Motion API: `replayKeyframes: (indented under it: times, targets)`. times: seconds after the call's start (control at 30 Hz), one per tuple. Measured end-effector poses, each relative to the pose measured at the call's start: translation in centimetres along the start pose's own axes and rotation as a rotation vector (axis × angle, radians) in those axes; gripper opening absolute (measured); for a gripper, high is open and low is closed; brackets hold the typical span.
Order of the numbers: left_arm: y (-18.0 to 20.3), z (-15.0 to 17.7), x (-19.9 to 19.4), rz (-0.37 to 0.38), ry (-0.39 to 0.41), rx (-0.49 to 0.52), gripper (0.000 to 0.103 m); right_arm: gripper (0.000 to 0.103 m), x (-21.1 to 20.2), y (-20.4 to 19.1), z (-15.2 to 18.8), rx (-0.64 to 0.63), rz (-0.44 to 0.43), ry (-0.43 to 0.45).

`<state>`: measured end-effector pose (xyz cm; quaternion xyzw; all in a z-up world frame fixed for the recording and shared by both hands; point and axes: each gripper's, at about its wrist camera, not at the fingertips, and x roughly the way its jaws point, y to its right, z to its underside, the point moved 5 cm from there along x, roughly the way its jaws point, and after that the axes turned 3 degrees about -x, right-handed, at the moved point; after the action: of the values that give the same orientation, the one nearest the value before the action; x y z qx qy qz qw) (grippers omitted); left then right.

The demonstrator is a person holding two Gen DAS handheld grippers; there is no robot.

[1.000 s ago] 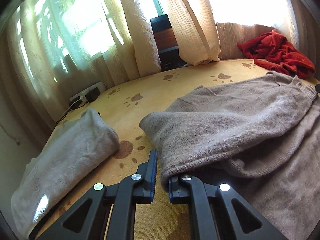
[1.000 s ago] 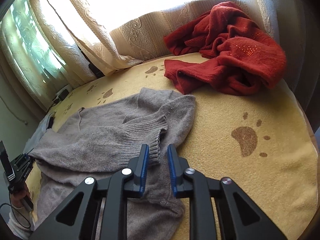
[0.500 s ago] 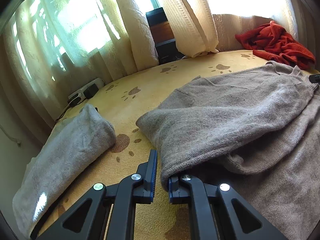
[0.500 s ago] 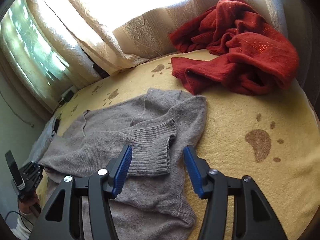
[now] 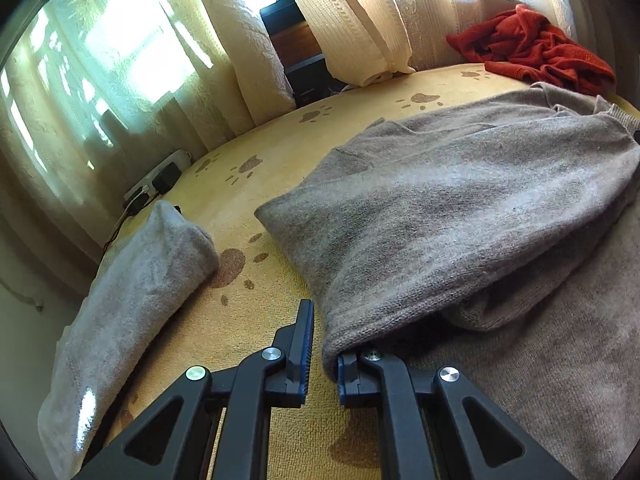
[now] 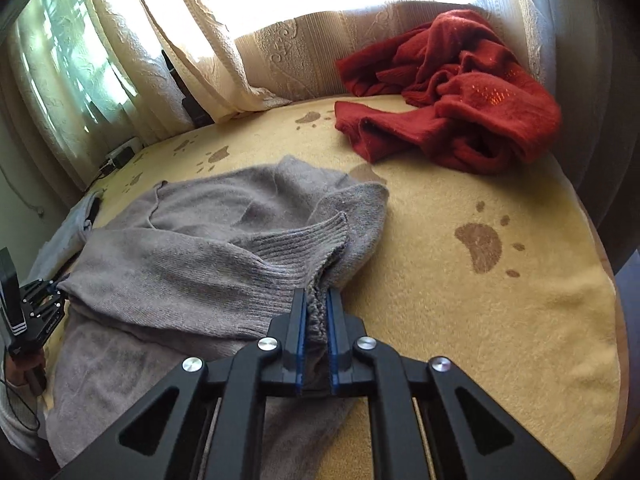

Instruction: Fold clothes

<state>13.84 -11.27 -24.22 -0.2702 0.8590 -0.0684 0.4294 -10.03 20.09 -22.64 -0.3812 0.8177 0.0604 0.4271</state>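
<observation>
— Sweaters counted: three on the yellow paw-print blanket (image 6: 460, 320). One grey sweater (image 6: 192, 256) lay across the blanket's middle, one red sweater (image 6: 452, 108) sat crumpled at the far edge below the curtains (image 6: 168, 40), and one folded light-grey sweater (image 5: 132, 300) lay along the left edge.

— And the two grippers?

— The right gripper (image 6: 317, 308) had its blue pads pinched shut on the grey sweater's ribbed cuff (image 6: 304, 248); half a second before, those fingers stood wide apart around it. The left gripper (image 5: 322, 344) showed a gap between its fingers, the right one tucked under the grey sweater's folded edge; whether it gripped, I could not tell. That matched the earlier frame.
</observation>
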Motion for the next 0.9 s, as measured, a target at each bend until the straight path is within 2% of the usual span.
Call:
replayKeyframes:
  times: [0.03, 0.1, 0.2, 0.23, 0.27, 0.33, 0.37, 0.5, 0.57, 0.63, 0.8, 0.9]
  targets:
    - [0.0, 0.0, 0.1, -0.002, -0.003, 0.014, 0.011, 0.014, 0.2, 0.4, 0.0, 0.021, 0.0, 0.005]
    - [0.2, 0.2, 0.1, -0.017, -0.005, 0.054, 0.012, 0.032, 0.4, 1.0, -0.1, 0.045, 0.018, 0.013]
    - [0.1, 0.3, -0.5, -0.051, 0.004, 0.106, 0.026, 0.077, -0.3, 1.3, -0.7, 0.018, 0.09, 0.039]
    - [-0.1, 0.4, -0.8, -0.059, 0.009, 0.111, 0.037, 0.08, -0.9, 1.3, -0.9, 0.007, 0.111, 0.058]
    - [-0.3, 0.4, -1.1, -0.068, 0.014, 0.114, 0.05, 0.08, -1.5, 1.4, -1.2, 0.0, 0.133, 0.079]
    - [-1.3, -0.1, -2.1, -0.062, 0.028, 0.07, 0.063, 0.08, -3.0, 1.6, -1.9, -0.006, 0.17, 0.131]
    - [-1.9, -0.4, -2.6, -0.052, 0.035, 0.041, 0.066, 0.08, -3.7, 1.6, -2.3, -0.002, 0.17, 0.162]
    - [-3.8, -2.1, -4.6, 0.015, 0.07, -0.096, 0.068, 0.08, -4.2, 0.5, -4.4, -0.037, 0.113, 0.188]
    - [-4.1, -3.3, -5.3, 0.04, 0.099, -0.137, 0.068, 0.08, -2.9, 0.8, -5.3, -0.02, 0.075, 0.156]
    - [-4.1, -4.4, -5.9, 0.047, 0.13, -0.153, 0.068, 0.08, -0.8, 2.3, -6.0, 0.05, 0.041, 0.106]
    - [-5.0, -4.6, -6.9, -0.004, 0.149, -0.119, 0.069, 0.075, 2.5, 5.7, -6.4, 0.178, -0.014, 0.04]
    - [-6.3, -3.9, -6.9, -0.031, 0.13, -0.13, 0.071, 0.075, 3.2, 6.2, -6.6, 0.171, -0.011, 0.027]
